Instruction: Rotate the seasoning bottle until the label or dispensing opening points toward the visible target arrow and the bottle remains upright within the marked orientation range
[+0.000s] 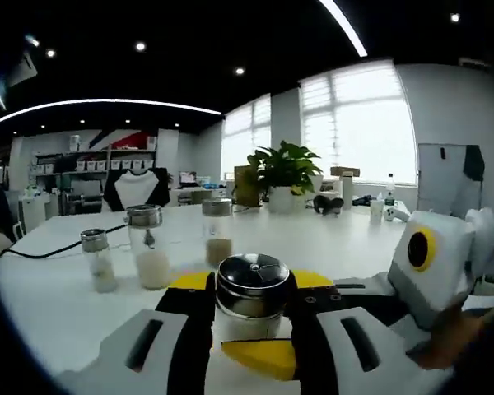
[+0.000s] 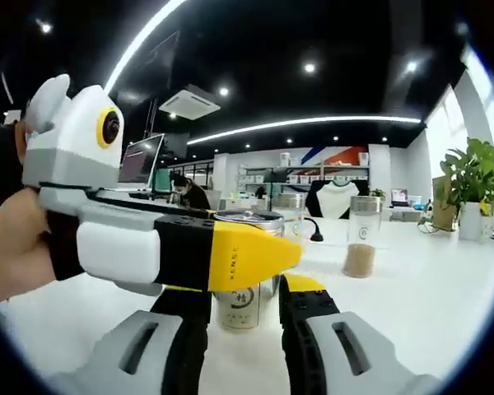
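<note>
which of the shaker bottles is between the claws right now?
The steel-lidded bottle nearest the camera, held between the left claw. The other three bottles stand free in a row behind it.

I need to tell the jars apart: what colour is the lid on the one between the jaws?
Shiny silver metal lid, clearest in the left gripper view.

A long white table [image 1: 58, 313] stands under a black ceiling [image 1: 189, 49] with curved light strips [image 1: 107, 103]. Bright blinded windows [image 1: 358, 123] back a leafy green potted plant [image 1: 284, 169]; distant white shelving [image 2: 305, 177].
</note>
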Motion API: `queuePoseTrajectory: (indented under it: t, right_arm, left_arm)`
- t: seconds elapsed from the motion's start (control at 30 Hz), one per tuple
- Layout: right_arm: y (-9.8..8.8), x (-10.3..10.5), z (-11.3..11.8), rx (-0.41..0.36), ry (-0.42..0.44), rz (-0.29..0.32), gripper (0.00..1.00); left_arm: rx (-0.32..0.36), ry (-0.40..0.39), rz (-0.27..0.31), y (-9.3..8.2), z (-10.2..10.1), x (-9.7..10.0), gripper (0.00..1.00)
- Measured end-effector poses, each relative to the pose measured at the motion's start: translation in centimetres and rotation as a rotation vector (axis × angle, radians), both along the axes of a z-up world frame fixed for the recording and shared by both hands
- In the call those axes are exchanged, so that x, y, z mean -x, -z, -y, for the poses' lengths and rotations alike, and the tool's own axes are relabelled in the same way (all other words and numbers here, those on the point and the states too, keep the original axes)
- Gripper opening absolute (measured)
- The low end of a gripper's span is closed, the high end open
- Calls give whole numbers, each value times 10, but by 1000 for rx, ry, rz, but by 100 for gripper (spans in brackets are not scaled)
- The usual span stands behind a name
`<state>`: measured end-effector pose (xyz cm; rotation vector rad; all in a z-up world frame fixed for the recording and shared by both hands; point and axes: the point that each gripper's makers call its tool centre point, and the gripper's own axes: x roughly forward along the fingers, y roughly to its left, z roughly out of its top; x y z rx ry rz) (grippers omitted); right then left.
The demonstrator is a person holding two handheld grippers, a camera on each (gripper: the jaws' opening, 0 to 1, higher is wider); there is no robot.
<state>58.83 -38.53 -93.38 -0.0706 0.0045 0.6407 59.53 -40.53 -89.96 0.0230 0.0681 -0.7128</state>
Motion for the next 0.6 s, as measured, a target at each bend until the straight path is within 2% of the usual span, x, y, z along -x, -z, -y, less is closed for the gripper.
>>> queuePoseTrajectory:
  t: [0.03, 0.17, 0.6]
  right_arm:
    - [0, 0, -1, 5, -2, 1, 30]
    - [0, 3, -5, 7, -25, 3, 30]
    - [5, 7, -18, 29, -73, -10, 30]
  left_arm:
    - [-14, 20, 2, 0, 0, 1, 36]
    - [1, 73, -6, -1, -5, 4, 36]
    - [4, 112, -21, 1, -16, 7, 36]
